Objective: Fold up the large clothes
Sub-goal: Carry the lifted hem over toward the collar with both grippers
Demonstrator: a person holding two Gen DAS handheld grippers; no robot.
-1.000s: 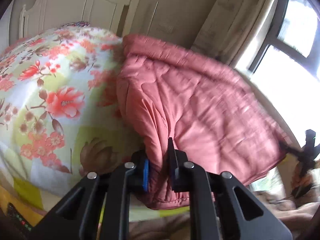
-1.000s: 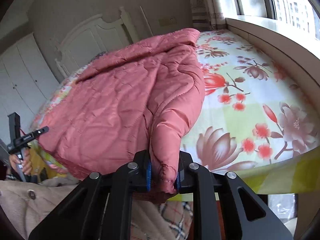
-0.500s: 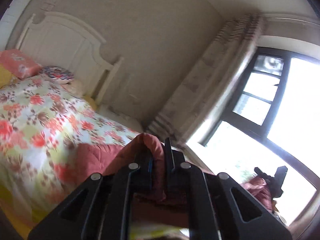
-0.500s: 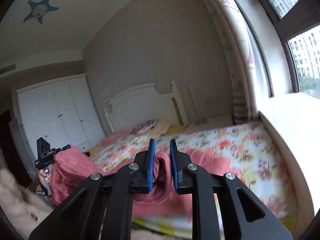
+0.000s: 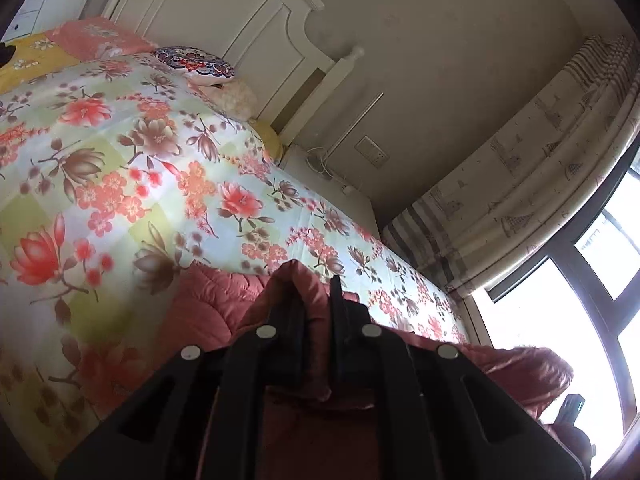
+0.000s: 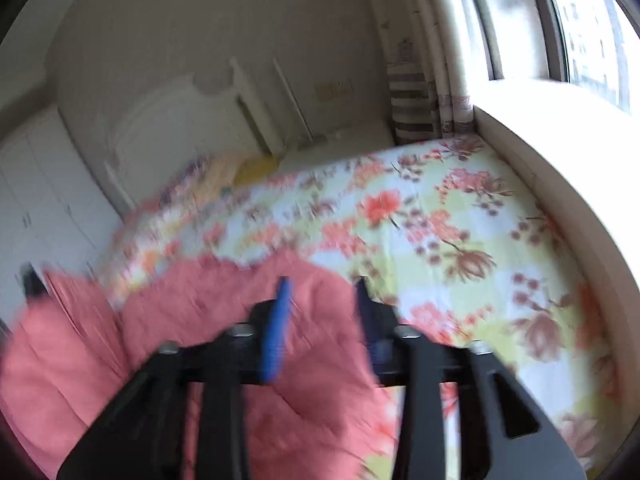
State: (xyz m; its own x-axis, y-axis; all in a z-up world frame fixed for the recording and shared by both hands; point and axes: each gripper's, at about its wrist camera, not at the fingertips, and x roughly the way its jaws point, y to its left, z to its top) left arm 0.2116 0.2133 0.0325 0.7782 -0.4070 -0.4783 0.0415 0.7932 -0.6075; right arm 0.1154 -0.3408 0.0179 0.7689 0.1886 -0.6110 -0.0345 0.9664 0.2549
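While the left tool [image 5: 316, 300] pinches a raised fold of the pink quilted coat [image 5: 212, 312] tight between its two black fingers, the right tool [image 6: 322, 304] stands with its jaws wide apart, having just been opening, and nothing is pressed by its blue pads [image 6: 276, 332]; the coat shows in the gap behind them, loose of both. In the left wrist view the gripped fold rises as a small peak above the fingertips, and the rest of the coat spreads away to the left on the bed and to the right toward the window, where its edge humps up. In the right wrist view, which is blurred, the coat [image 6: 120, 340] lies over the near left part of the bed, reaching under and past the tool. The flowered bedspread [image 5: 120, 168] covers the bed beyond it. A patterned round cushion [image 5: 196, 66] and a pale one lie near the white headboard [image 5: 224, 12]. A striped curtain [image 5: 520, 184] hangs beside the window at the right.
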